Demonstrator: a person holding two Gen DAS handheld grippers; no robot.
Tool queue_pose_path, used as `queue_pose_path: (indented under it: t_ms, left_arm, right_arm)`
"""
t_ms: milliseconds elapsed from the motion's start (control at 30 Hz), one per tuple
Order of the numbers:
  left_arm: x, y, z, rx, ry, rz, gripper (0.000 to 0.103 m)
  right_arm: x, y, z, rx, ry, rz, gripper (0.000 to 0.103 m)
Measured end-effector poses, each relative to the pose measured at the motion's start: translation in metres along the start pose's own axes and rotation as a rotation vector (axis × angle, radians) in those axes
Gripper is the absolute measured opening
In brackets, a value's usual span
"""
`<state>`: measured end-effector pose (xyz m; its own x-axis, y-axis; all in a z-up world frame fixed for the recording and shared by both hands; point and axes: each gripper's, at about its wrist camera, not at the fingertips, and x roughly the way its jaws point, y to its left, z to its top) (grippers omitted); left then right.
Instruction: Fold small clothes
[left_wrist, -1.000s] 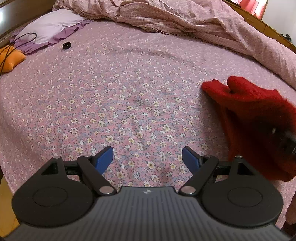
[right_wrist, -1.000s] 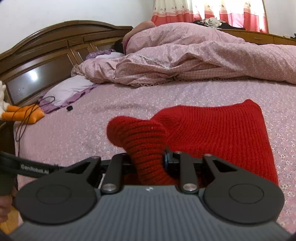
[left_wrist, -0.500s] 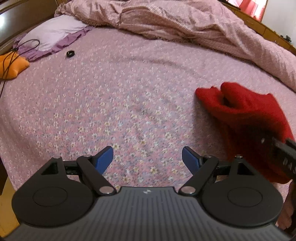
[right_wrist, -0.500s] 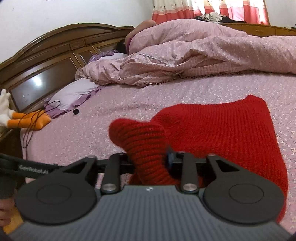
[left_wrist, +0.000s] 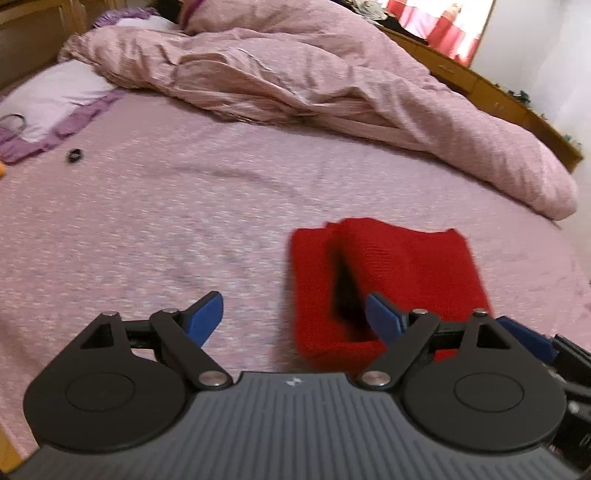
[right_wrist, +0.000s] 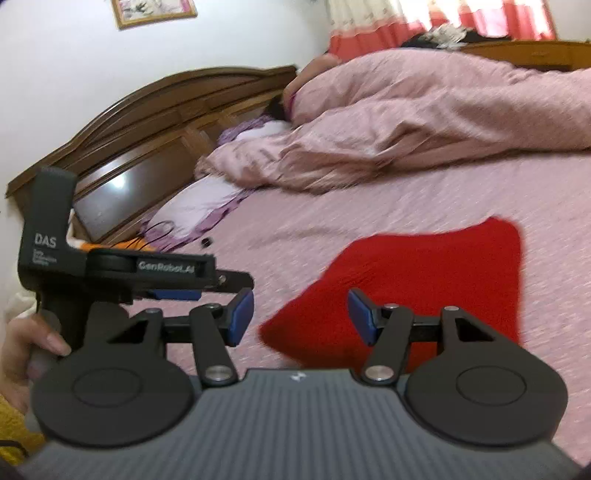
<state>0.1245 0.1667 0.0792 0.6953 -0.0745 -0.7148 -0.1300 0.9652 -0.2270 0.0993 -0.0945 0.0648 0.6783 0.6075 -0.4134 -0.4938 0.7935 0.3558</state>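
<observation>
The red knit garment (left_wrist: 388, 273) is lying folded on the bed (left_wrist: 184, 221), near its front edge. The left tool (left_wrist: 293, 314) and right tool (right_wrist: 301, 319) are both hovering wide and empty over it, gripping nothing. One flap is lying over the body; a further fold or smoothing likely remains. The duvet (left_wrist: 332, 85) is bunching along the far edge.

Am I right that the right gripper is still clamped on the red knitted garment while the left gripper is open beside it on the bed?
Not quite: the right gripper is open, its jaws apart above the red knitted garment, as the right wrist view shows. The left gripper is indeed open beside it on the bed.
</observation>
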Motion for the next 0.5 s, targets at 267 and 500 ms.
queue_pose_path:
  t_ms: [267,500]
  left_arm:
    - [0.048,-0.03,-0.008,0.018,0.11,-0.033,0.093]
    - [0.077,-0.024,-0.016,-0.023,0.16,-0.039,0.098]
  right_arm:
    - [-0.028,-0.066,0.004,0.112,-0.06,-0.16,0.081]
    - [-0.015,-0.124,-0.019,0.334,-0.014,-0.161,0.081]
